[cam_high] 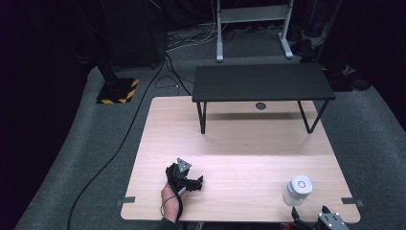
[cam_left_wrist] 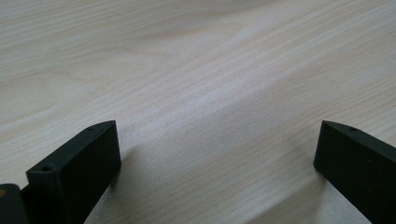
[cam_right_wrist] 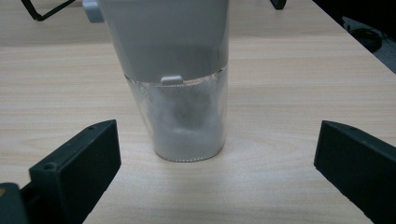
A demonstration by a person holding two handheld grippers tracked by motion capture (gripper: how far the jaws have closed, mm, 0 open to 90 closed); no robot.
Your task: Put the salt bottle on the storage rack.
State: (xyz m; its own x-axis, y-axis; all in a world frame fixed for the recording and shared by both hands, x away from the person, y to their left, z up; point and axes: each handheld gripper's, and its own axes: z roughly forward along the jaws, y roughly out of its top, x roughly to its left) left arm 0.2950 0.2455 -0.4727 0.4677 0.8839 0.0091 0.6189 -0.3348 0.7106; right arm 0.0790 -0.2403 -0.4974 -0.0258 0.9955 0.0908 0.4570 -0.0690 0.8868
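Note:
A white container (cam_high: 298,190) with a grey-white cap and a clear lower part holding white powder (cam_right_wrist: 187,130) stands upright near the front right of the wooden table (cam_high: 230,143). My right gripper (cam_high: 309,211) sits at the table's front edge just behind it. In the right gripper view the right gripper (cam_right_wrist: 215,135) is open, its jaws wide on either side of the container (cam_right_wrist: 177,56) and apart from it. My left gripper (cam_high: 195,182), held in a hand, lies low at the front left. The left gripper (cam_left_wrist: 215,135) is open over bare wood.
A low black shelf (cam_high: 262,81) on thin legs stands across the back of the table. On the carpet to the left are a cable (cam_high: 119,143) and a yellow-and-black striped base (cam_high: 117,91). Grey tape marks (cam_high: 125,201) sit at the front corners.

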